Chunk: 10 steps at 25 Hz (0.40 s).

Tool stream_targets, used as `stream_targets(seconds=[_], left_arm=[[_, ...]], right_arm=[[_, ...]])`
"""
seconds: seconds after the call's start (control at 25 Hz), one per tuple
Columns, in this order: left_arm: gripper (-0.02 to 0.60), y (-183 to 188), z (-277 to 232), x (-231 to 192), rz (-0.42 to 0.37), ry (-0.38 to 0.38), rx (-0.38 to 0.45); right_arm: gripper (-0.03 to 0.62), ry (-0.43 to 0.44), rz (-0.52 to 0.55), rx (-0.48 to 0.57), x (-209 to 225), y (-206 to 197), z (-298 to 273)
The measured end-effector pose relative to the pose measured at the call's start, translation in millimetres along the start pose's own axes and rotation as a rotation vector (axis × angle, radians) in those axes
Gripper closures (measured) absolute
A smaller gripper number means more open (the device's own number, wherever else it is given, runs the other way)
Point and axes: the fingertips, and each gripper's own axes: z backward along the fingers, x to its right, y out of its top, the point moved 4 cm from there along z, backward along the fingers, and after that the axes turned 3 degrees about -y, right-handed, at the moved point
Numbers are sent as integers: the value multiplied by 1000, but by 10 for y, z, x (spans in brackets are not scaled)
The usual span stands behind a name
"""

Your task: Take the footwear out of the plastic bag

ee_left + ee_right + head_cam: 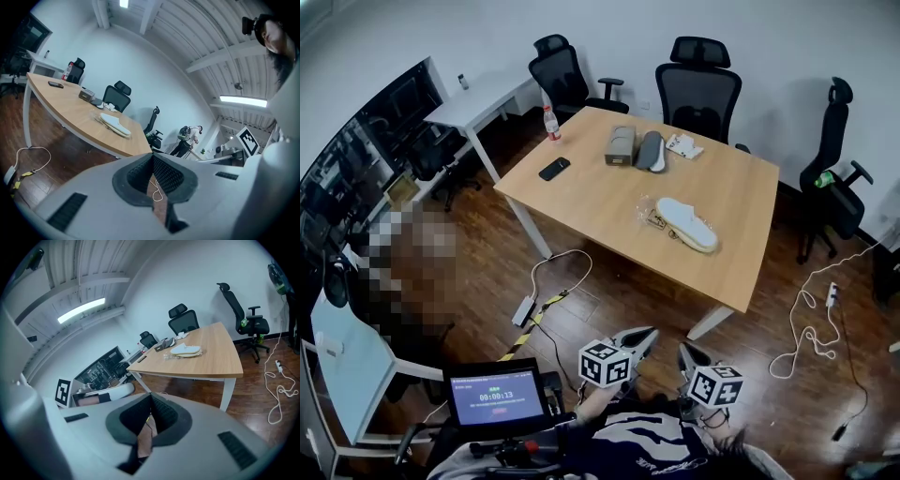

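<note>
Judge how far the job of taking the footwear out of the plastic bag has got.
Done: nothing visible; the white footwear lies on the table, seemingly inside its clear plastic bag. In hand: nothing; the left gripper and right gripper are shut, empty and well short of the table. Left: reach the bag, open it, pull the footwear out.

1. Screen (492, 394) in front of me: one row of digits, about "00:00:13"; the line above it is too small to read.
2. Left cube (606, 364) on my left gripper (647, 334) and right cube (715, 385) on my right gripper (685, 351): black-and-white square markers, no letters.
3. My shirt (661, 462): pale lettering, not legible.
4. Bottle (551, 123): red label, not legible.
</note>
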Motion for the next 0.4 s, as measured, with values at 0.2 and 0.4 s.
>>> stream_targets(seconds=[0.2, 0.4], left_arm=[[578, -6, -106, 109, -3, -10, 9], [578, -73, -125, 218, -22, -4, 3]], right_arm=[[605, -5, -3, -3, 124, 12, 102], [605, 7, 8, -4, 174, 23, 191]])
